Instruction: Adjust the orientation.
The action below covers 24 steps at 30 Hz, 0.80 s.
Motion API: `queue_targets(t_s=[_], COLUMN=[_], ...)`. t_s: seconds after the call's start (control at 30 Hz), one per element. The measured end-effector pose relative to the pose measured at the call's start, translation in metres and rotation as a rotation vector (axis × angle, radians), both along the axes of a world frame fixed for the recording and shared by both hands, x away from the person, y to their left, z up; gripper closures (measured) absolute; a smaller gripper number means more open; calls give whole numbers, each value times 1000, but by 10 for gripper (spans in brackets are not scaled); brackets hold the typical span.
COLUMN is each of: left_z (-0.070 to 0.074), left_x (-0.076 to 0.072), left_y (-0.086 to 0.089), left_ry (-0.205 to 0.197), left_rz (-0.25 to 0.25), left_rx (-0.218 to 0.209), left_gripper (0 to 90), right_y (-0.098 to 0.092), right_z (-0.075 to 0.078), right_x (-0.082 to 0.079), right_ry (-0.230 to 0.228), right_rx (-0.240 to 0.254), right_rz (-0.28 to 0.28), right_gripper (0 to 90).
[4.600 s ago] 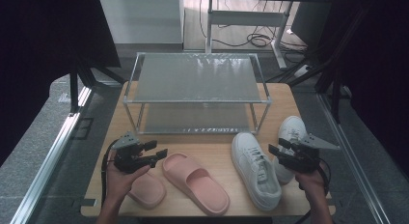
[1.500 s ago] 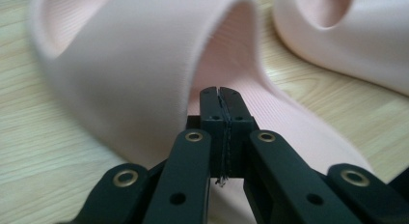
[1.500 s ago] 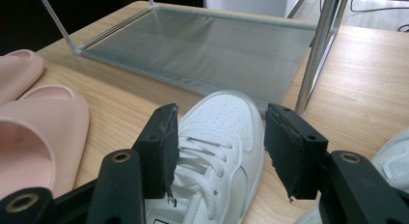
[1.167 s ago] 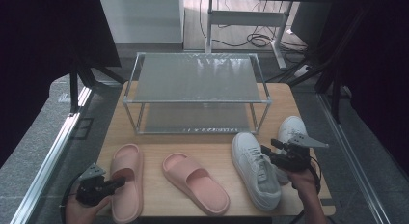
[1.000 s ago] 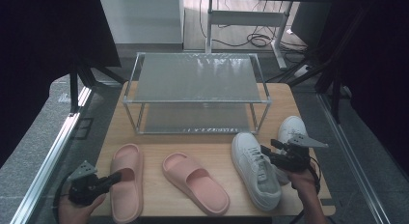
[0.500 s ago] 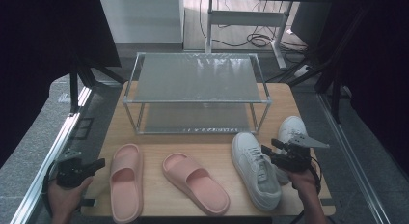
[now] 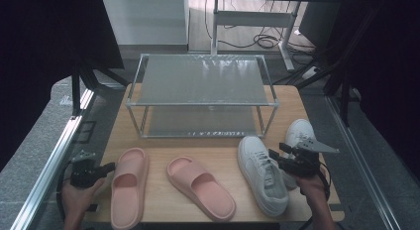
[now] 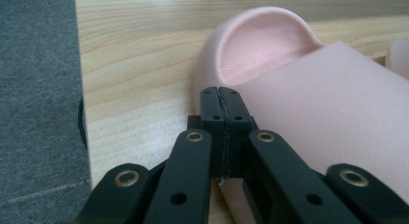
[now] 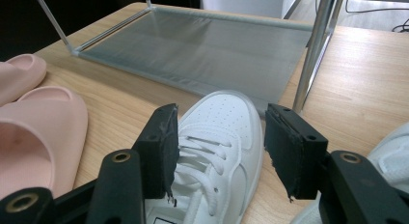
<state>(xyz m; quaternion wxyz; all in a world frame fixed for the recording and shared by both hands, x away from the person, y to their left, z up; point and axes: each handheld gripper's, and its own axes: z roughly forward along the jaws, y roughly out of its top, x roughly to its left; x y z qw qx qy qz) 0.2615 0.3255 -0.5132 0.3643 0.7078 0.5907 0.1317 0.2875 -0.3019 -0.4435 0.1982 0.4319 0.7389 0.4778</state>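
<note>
Two pink slippers lie on the wooden table (image 7: 213, 143): one at the front left (image 7: 128, 188), one in the middle (image 7: 200, 187). My left gripper (image 7: 110, 166) is shut and empty, level at the table's left edge, its tips right beside the left slipper (image 8: 289, 89); its jaws (image 8: 223, 91) are pressed together. A white sneaker (image 7: 261, 173) lies at the front right, a second sneaker (image 7: 299, 133) behind it. My right gripper (image 7: 275, 158) hovers open by the nearer sneaker; the sneaker's toe (image 9: 231, 151) shows between its spread jaws (image 9: 221, 122), untouched.
A two-tier metal rack (image 7: 200, 91) with mesh shelves stands at the back of the table; its lower shelf (image 9: 193, 50) is bare. Grey floor (image 8: 38, 89) drops away past the table's left edge. Cables lie on the floor behind.
The left slipper, earlier tucked against the middle one, now lies apart at the left. My left gripper has moved out to the table's left edge. The right gripper has stayed put.
</note>
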Motion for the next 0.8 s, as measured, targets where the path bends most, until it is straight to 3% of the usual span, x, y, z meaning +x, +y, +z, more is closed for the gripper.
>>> queue_targets(t_s=[0.8], left_z=[-2], left_x=[38], left_y=[-24], left_ry=[35], left_rz=[-68], left_rx=[26], left_gripper=[900], right_y=[3], right_z=[-1], right_x=[0], right_ry=[7], right_rx=[-7], right_rz=[10], right_gripper=[470])
